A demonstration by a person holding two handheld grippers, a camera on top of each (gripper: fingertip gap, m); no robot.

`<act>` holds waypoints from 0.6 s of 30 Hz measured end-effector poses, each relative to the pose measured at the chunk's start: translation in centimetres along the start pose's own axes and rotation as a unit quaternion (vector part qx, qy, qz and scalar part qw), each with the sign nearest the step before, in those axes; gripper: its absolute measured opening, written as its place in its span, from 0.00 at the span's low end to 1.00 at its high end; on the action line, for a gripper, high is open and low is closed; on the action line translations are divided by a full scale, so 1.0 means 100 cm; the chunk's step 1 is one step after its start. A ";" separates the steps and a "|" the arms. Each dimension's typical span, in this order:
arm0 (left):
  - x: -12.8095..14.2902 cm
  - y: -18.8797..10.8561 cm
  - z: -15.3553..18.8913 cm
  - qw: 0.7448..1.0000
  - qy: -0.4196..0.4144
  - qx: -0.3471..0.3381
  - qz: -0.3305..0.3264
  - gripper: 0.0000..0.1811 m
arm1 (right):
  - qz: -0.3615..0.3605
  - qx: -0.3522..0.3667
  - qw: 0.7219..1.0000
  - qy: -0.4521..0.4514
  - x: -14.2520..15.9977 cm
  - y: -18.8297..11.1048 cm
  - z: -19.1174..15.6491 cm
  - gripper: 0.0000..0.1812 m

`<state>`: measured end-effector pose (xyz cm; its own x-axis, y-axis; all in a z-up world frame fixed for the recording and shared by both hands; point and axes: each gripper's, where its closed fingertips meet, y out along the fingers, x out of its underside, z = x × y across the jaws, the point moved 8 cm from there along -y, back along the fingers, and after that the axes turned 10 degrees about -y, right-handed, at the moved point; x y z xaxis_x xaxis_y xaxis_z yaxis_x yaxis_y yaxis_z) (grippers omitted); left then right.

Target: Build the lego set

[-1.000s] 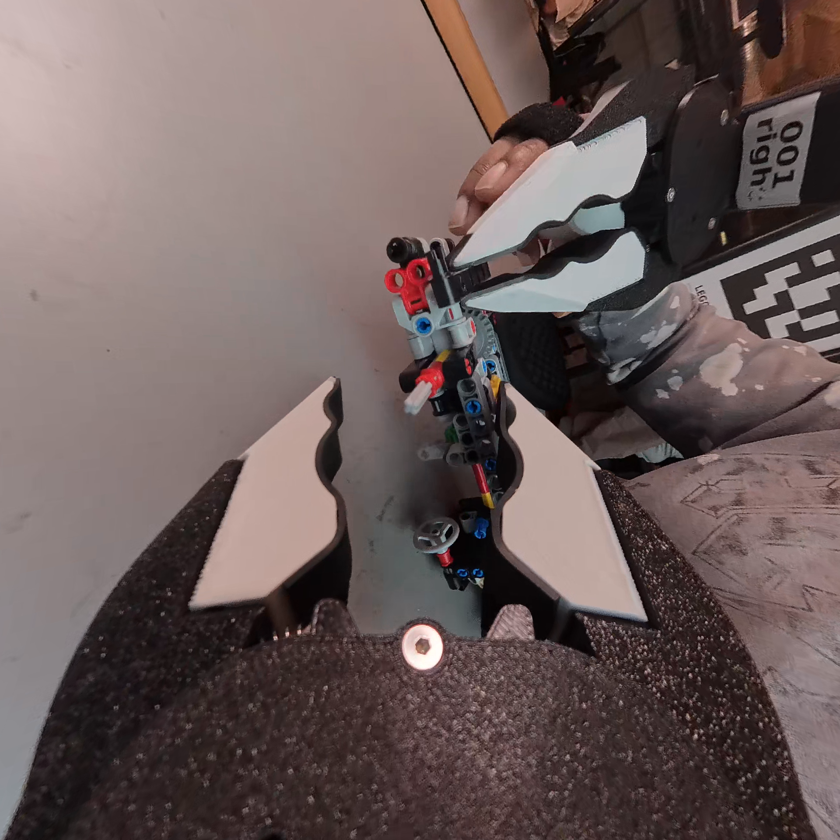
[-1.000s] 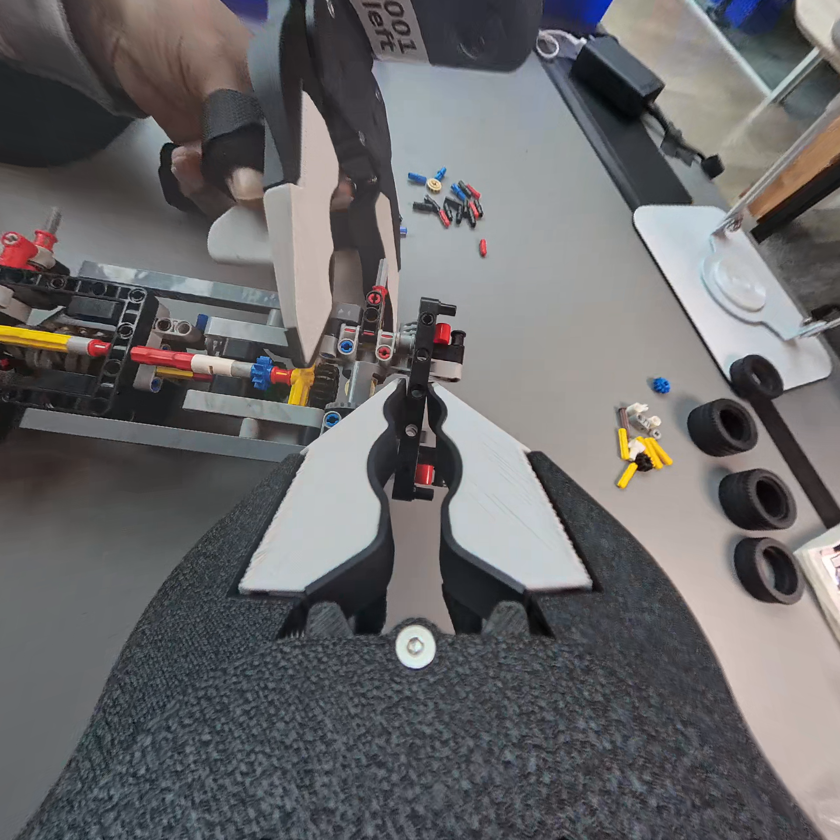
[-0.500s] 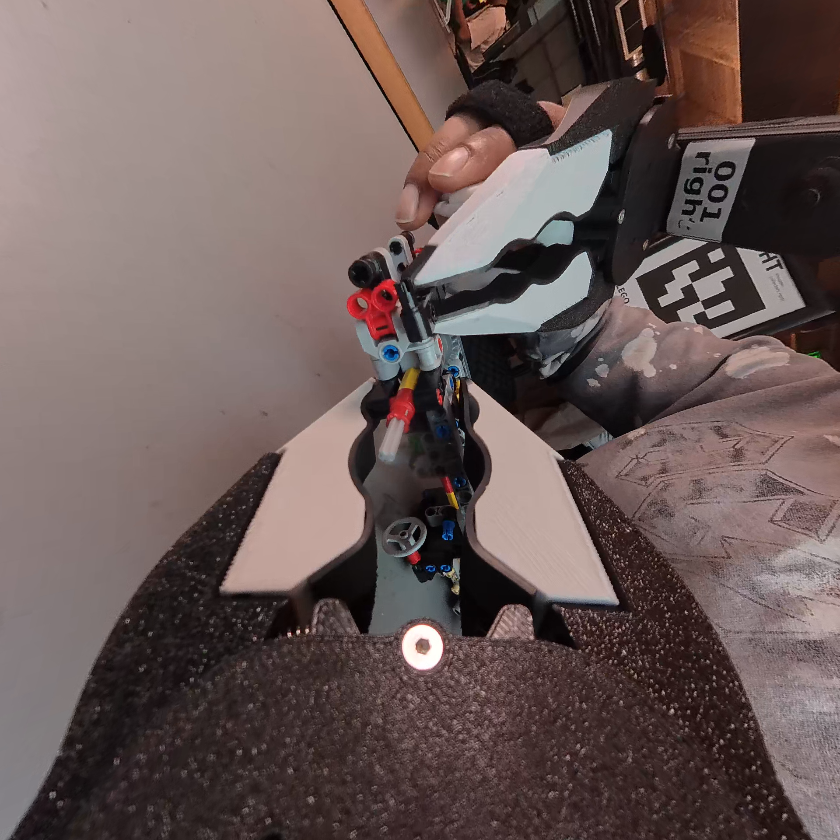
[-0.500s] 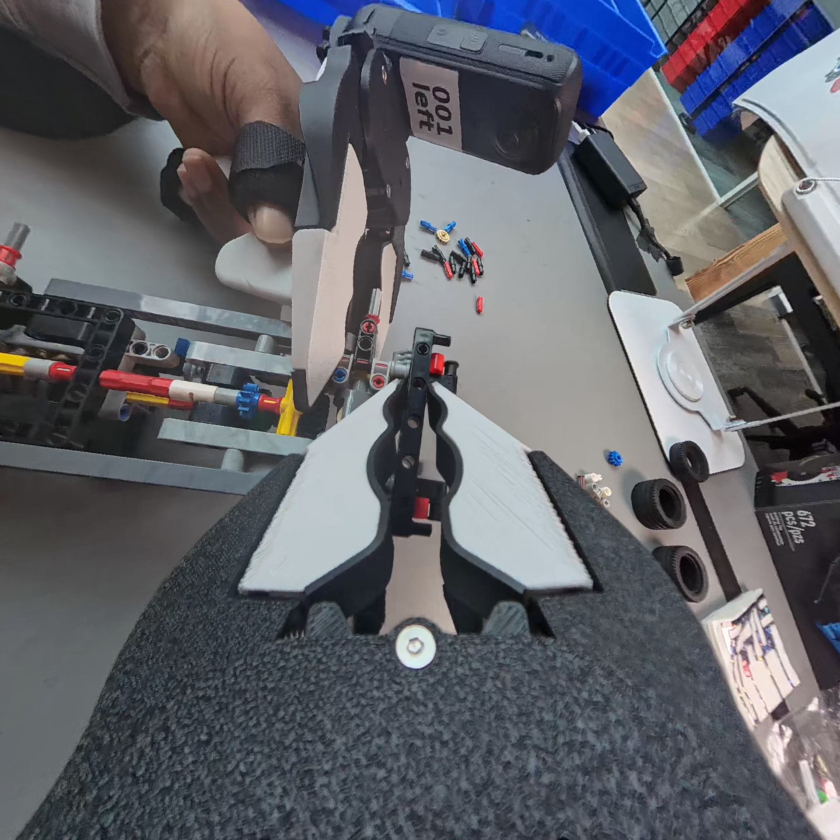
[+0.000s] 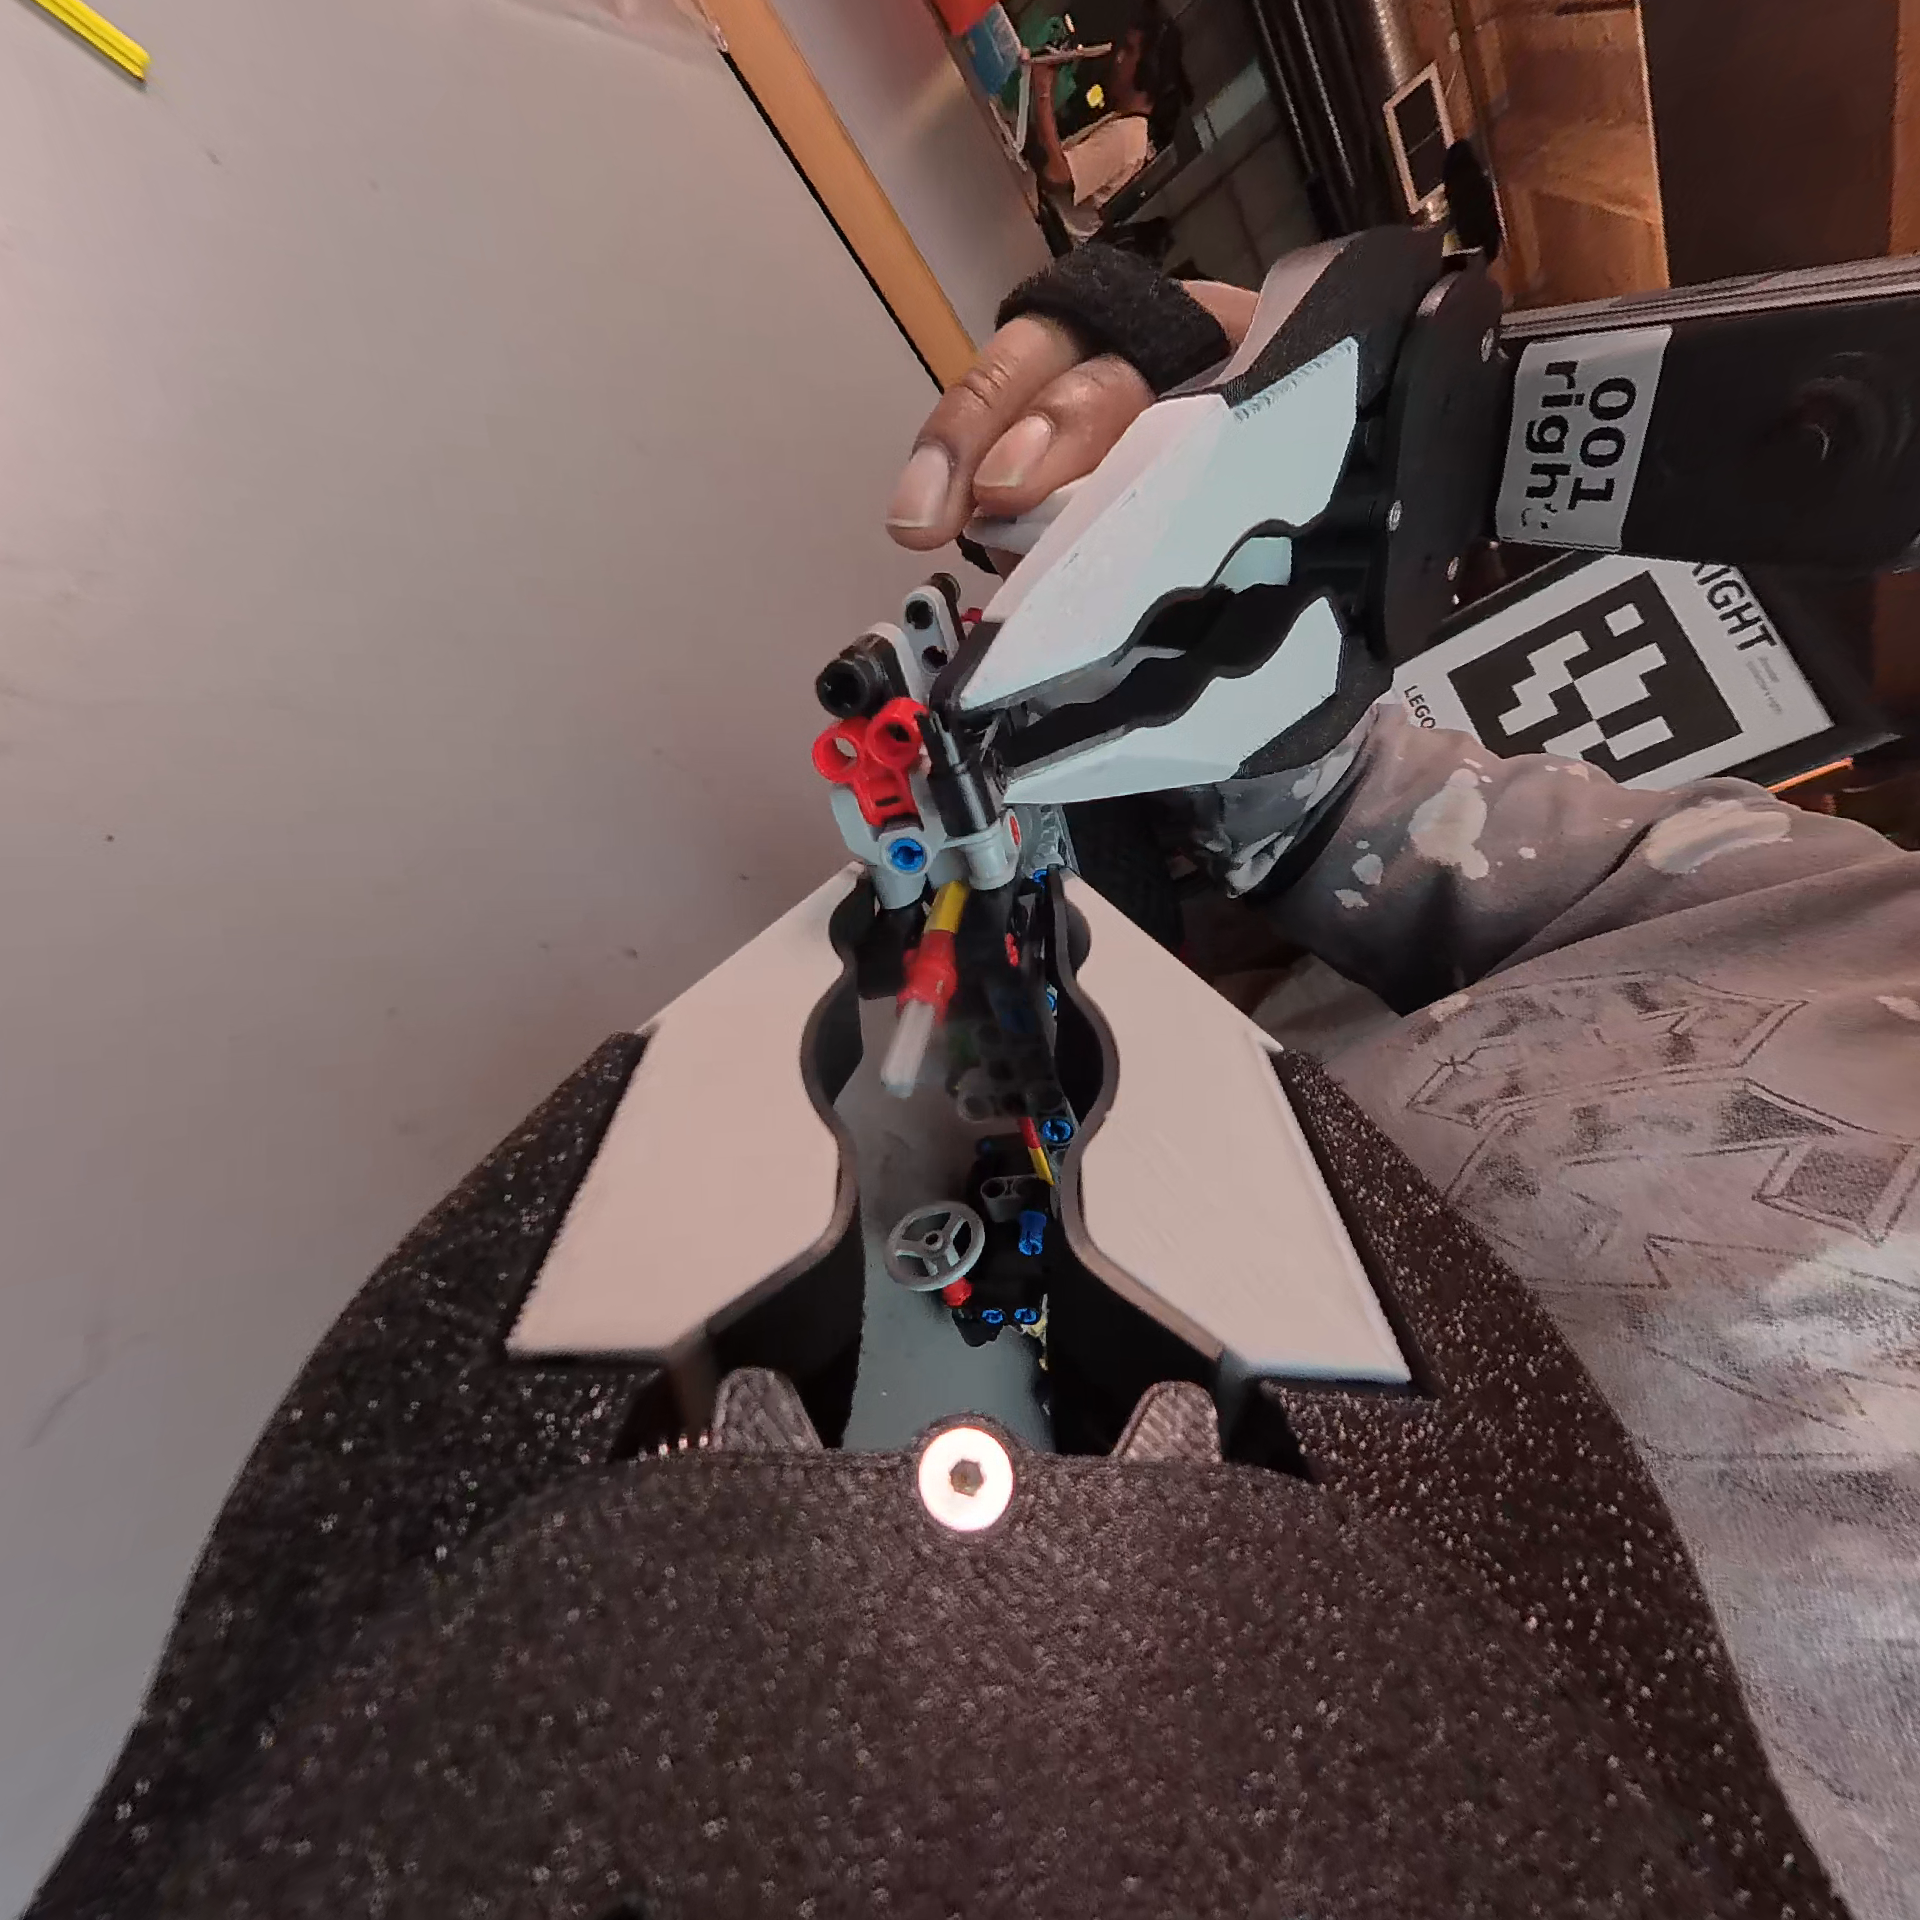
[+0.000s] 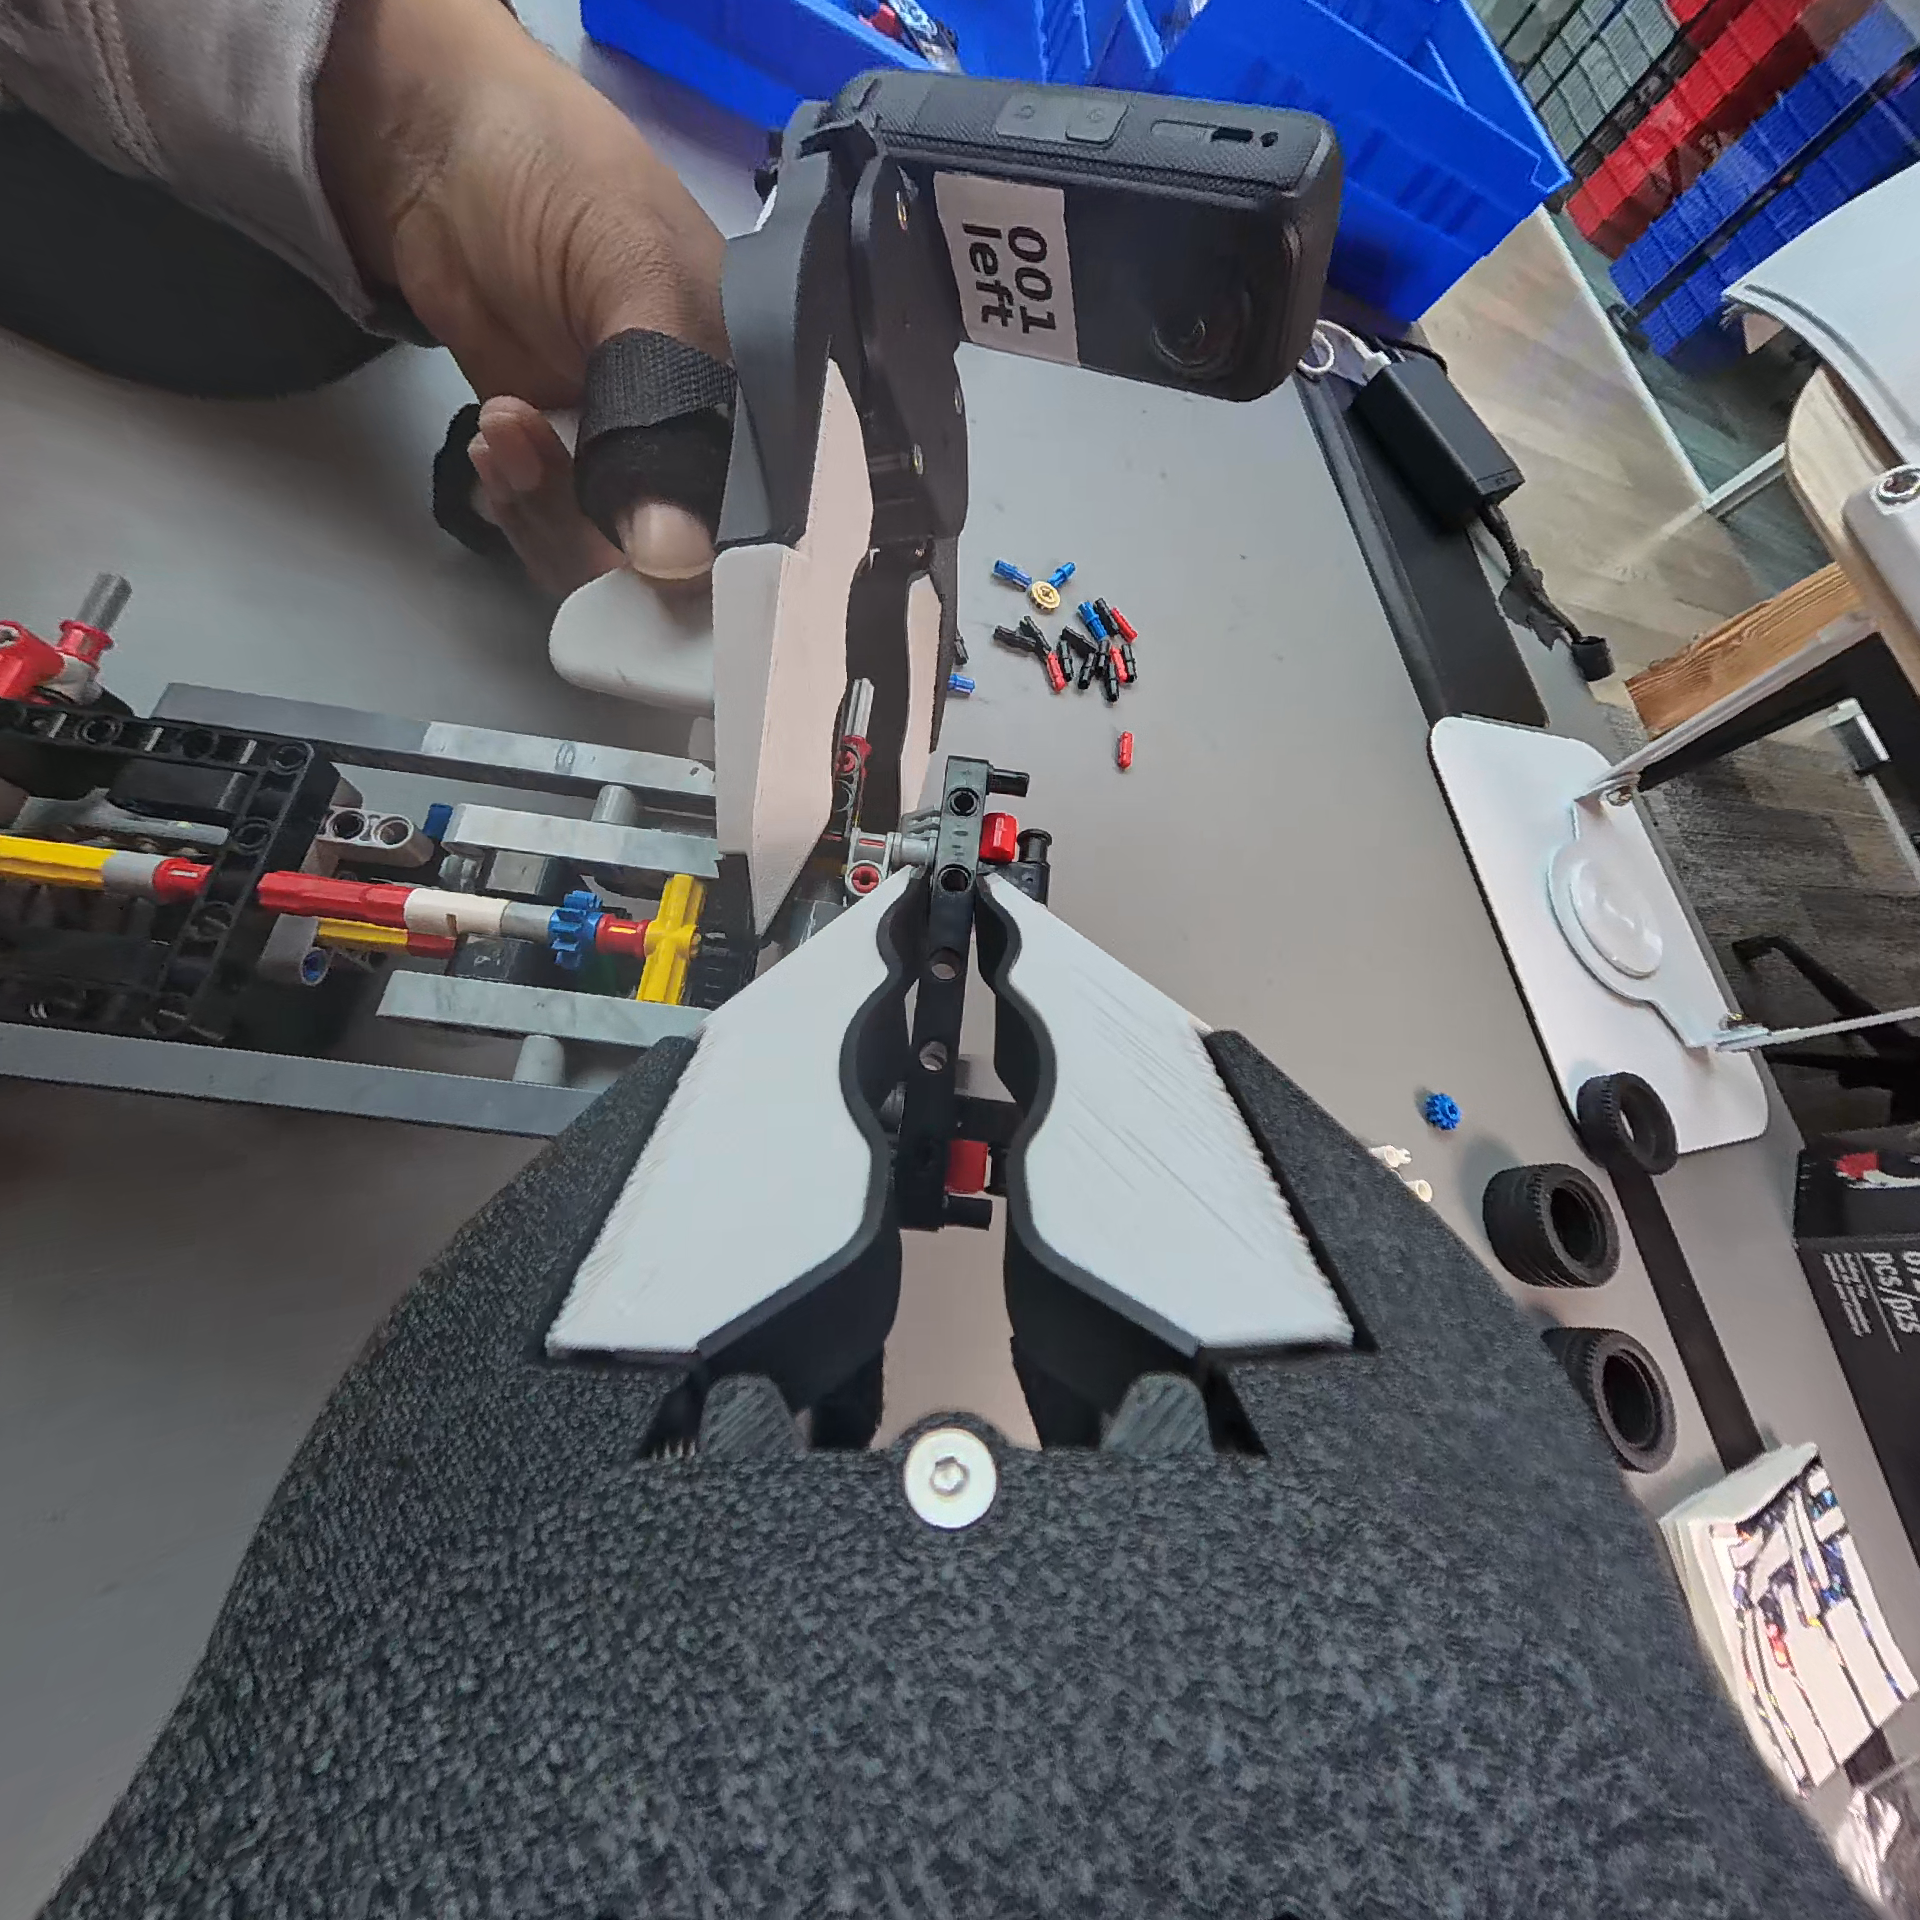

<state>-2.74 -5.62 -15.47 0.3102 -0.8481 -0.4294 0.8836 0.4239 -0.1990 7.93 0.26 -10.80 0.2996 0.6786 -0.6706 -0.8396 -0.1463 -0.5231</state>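
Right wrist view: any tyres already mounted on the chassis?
No. The black tyres lie loose on the table to the right, apart from the chassis, whose visible part carries no wheels.

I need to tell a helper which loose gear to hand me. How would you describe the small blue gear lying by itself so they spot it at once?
Start at the white base plate on the right of the grey table. Just off its near left corner, left of the black tyres, lies the small blue gear. It is the only toothed blue piece lying alone on bare tabletop.
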 end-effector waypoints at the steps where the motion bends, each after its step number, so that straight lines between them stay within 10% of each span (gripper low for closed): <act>1: 0.000 0.000 0.000 1.000 0.001 -0.001 -0.002 0.17 | 0.001 -0.002 1.000 0.000 0.000 0.000 0.000 0.04; 18: 0.002 0.004 -0.001 0.999 0.002 -0.013 -0.034 0.17 | 0.051 -0.017 0.998 0.044 0.009 0.000 -0.004 0.03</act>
<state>-2.35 -5.62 -15.77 0.2492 -0.8740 -0.4171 0.8932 0.3739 -0.2497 8.35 0.62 -11.61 0.2529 0.5940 -0.7636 -0.8526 -0.2362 -0.4661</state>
